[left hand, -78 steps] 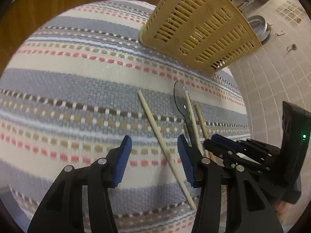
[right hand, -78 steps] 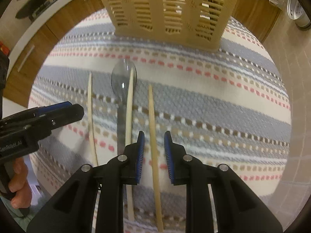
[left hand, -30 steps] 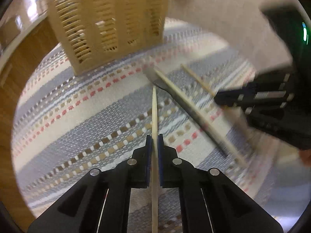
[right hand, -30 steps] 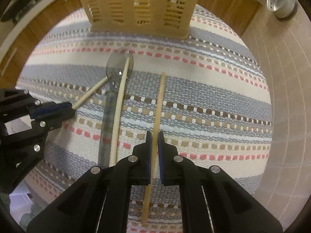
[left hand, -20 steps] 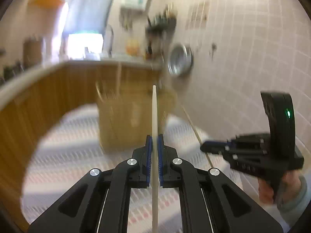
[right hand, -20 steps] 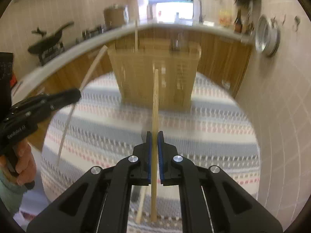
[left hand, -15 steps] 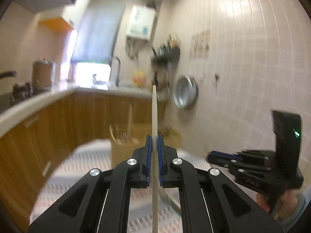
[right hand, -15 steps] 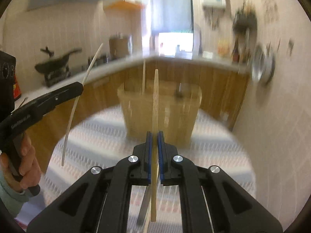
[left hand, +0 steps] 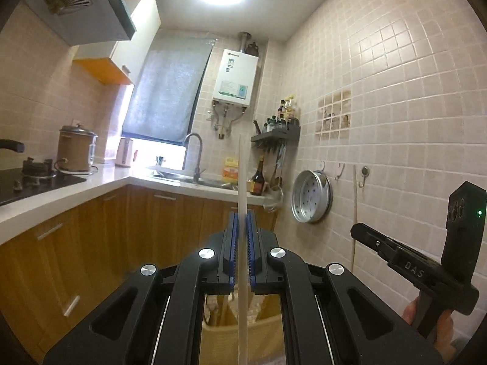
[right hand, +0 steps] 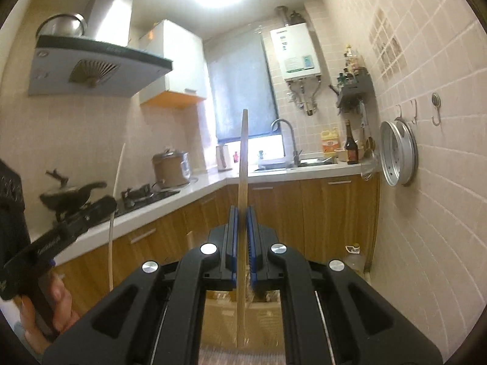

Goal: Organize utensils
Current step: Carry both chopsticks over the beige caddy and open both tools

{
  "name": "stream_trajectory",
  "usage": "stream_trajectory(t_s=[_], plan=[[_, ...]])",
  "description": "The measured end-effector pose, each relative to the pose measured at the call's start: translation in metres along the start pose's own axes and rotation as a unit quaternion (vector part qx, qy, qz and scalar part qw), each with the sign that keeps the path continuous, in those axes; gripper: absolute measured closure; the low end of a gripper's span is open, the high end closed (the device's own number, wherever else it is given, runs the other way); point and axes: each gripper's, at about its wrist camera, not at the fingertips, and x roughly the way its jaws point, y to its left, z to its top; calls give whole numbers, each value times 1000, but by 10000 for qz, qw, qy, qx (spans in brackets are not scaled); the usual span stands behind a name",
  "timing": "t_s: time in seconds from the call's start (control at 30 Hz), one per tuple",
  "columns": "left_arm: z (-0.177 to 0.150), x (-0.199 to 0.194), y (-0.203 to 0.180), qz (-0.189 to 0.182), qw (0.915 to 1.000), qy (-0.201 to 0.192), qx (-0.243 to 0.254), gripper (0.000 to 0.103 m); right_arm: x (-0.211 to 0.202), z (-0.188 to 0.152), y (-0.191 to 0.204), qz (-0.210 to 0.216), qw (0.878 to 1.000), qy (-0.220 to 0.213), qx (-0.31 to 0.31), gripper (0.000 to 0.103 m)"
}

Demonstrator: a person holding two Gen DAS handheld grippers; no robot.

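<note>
Left wrist view: left claw (left hand: 241, 243) clamped on a pale chopstick (left hand: 242, 176), which stands upright between its blue pads above the basket (left hand: 240, 334). Right wrist view: right claw (right hand: 242, 237) likewise clamped on a wooden chopstick (right hand: 243, 158), upright above the basket.

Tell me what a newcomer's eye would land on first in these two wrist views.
In each view a chopstick stands upright at centre, pinched in blue pads: a pale chopstick in the left hand-held gripper, a tan chopstick in the right hand-held gripper. Behind them lies a tiled kitchen, with a white water heater on the far wall and a perforated steamer tray on the right wall. The slatted utensil basket peeks out low, beneath the fingers.
</note>
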Motion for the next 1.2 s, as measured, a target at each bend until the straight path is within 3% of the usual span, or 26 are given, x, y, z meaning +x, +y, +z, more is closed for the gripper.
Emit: stream_trajectory(t_s=[0.4,0.77,1.07,1.1,1.2], plan=[[0,49,9,187,9996,-190,57,99,51,0,-31,-279,9990,-300,199,99],[-25,63,25,139,9993,-303,-176,99,64,-24,-18,-509,9964,-499,-468,99],[-35,63,21,137,9997,-176,-127,98,63,-41,-15,-483,9960,-359,-662,98],[-36,61,20,176,9997,-109,-163,96,62,-42,-16,-435,9968,-256,-613,98],[-35,52,21,185,9994,-1,-282,71,51,-40,-21,-309,9987,-138,-378,98]])
